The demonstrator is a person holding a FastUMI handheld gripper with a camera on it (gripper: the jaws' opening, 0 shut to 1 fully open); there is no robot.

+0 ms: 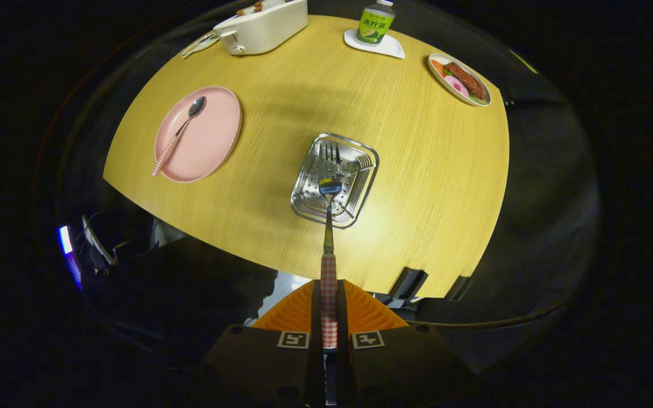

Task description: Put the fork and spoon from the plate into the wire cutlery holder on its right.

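My gripper (pixel 329 292) is shut on the red-and-white checked handle of the fork (pixel 329 226), both fingers pressing its sides. The fork points straight ahead, and its tines hang over the open top of the square wire cutlery holder (pixel 360 164), which stands on the wooden table beyond my fingers. To the holder's left lies the pink plate (pixel 213 136). On it rests the spoon (pixel 182 127), bowl toward the far side and checked handle toward the plate's near rim.
At the table's far side stand a white toaster (pixel 264 25) with bread, a green bottle (pixel 376 22) on a white coaster, and an oval dish of food (pixel 460 79). The table's near edge (pixel 219 246) curves just ahead of my fingers.
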